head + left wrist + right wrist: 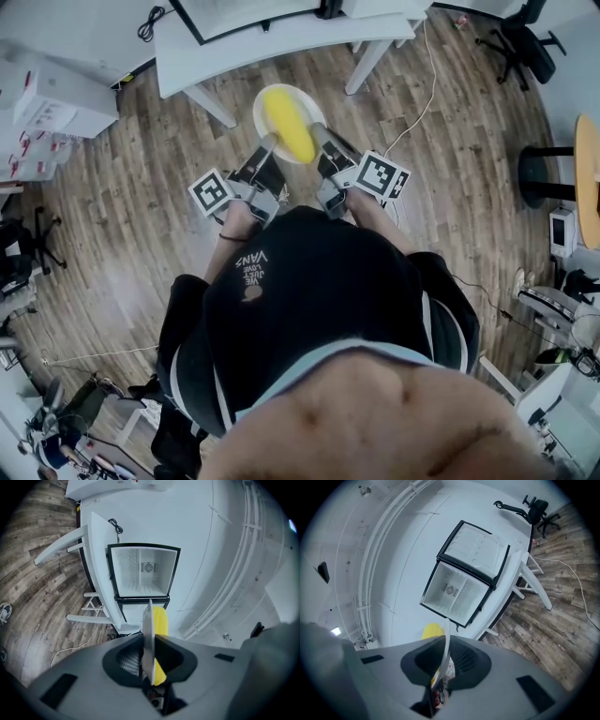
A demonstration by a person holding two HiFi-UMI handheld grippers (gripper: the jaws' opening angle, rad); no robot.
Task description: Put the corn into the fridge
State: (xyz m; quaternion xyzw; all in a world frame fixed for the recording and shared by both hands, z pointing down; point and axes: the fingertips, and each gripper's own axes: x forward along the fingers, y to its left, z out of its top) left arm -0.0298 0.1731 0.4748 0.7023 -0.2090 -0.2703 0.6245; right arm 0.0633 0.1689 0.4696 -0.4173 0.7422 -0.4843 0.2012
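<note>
left gripper [269, 143] and right gripper [320, 132] each clamped on opposite rims of plate [305, 101], corn [289, 127] lengthwise between them, open fridge [126, 569] dead ahead.

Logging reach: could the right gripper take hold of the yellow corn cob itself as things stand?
Probably not. The right gripper is shut on the rim of the round white plate carrying the yellow corn cob; the left gripper clamps the opposite rim; neither is free.

Open wooden floor [122, 206] runs to the worktop's [281, 52] near edge. On the worktop the fridge [143, 571] stands clear inside, its door [476, 548] swung aside. An office chair [523, 45] stands well right.
</note>
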